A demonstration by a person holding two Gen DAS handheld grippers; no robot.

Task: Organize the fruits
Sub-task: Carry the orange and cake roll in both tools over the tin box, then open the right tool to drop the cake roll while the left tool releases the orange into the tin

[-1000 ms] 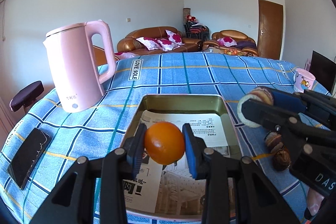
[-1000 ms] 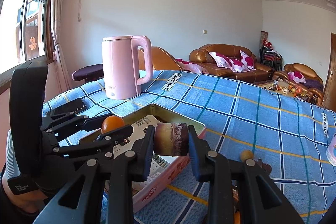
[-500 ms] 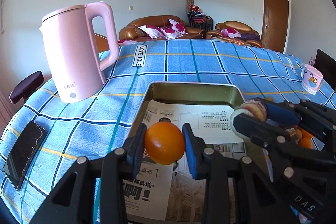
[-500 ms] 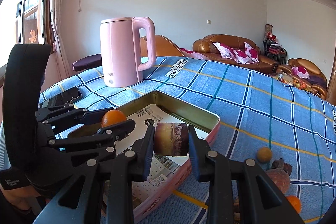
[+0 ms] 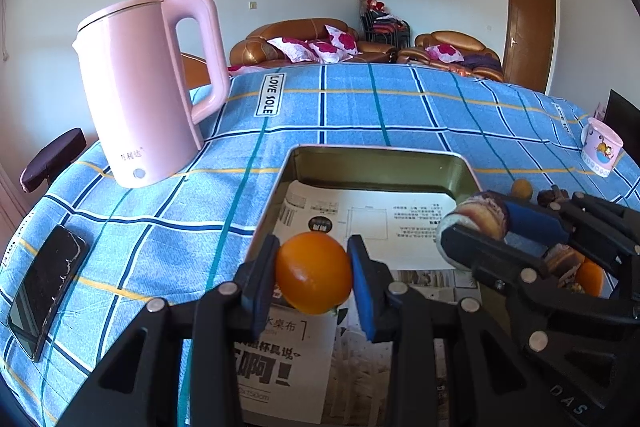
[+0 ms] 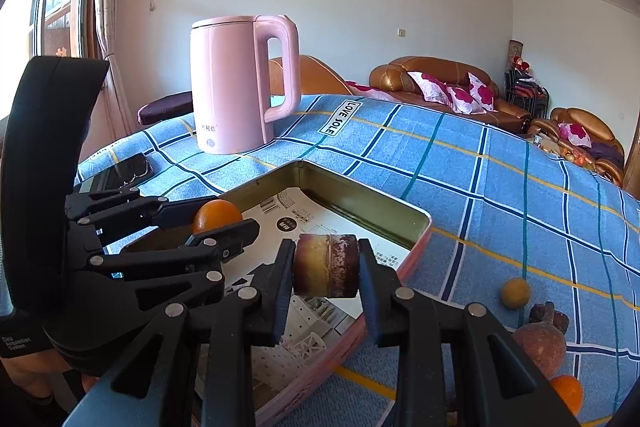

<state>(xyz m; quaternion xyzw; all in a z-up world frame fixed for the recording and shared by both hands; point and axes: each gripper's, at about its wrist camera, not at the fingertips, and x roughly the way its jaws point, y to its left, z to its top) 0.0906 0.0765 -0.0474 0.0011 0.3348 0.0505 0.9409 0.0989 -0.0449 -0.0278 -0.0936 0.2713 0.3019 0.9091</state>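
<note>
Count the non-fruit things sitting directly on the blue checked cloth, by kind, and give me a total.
Pink kettle: 1
Phone: 1
Mug: 1
Metal tin: 1
Total: 4

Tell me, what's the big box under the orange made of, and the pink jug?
The box looks like thin metal: its inner walls shine gold, and printed paper lines the bottom. The pink jug looks like smooth, matte plastic, though a painted metal shell can't be ruled out.
</note>
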